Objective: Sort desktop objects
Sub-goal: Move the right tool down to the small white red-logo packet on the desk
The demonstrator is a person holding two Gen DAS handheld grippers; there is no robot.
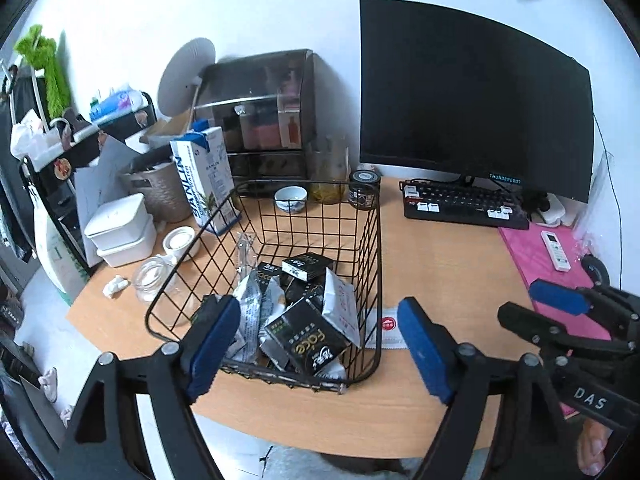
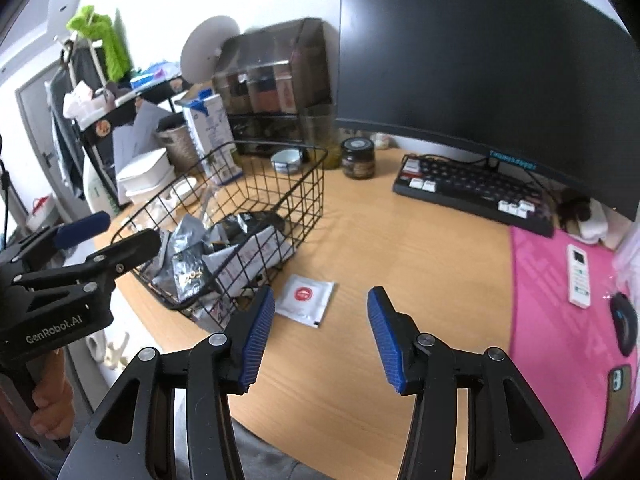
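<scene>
Basket (image 1: 280, 280) of black wire sits on the wooden desk (image 1: 440, 280), filled with silver pouches and black boxes (image 1: 308, 336) printed "face". White sachet (image 2: 306, 298) with a red round logo lies flat on the desk just beside the basket, at its 4 o'clock in the right wrist view. Left gripper (image 1: 320, 344) has its blue pads spread wide, nothing between them, the basket behind. Right gripper (image 2: 320, 332) is also apart and empty, sachet at its 11 o'clock. Readable: "SANLIN" on the carton (image 1: 208, 180), "THUNDEROBOT" on the monitor (image 1: 472, 92), "DAS" on the right gripper body, "GenRobot.AI" on the left. Only the right wrist view shows the phone (image 2: 618, 392) and mouse (image 2: 624, 320) on the pink mat (image 2: 552, 300); both show the remote (image 2: 579, 276).
</scene>
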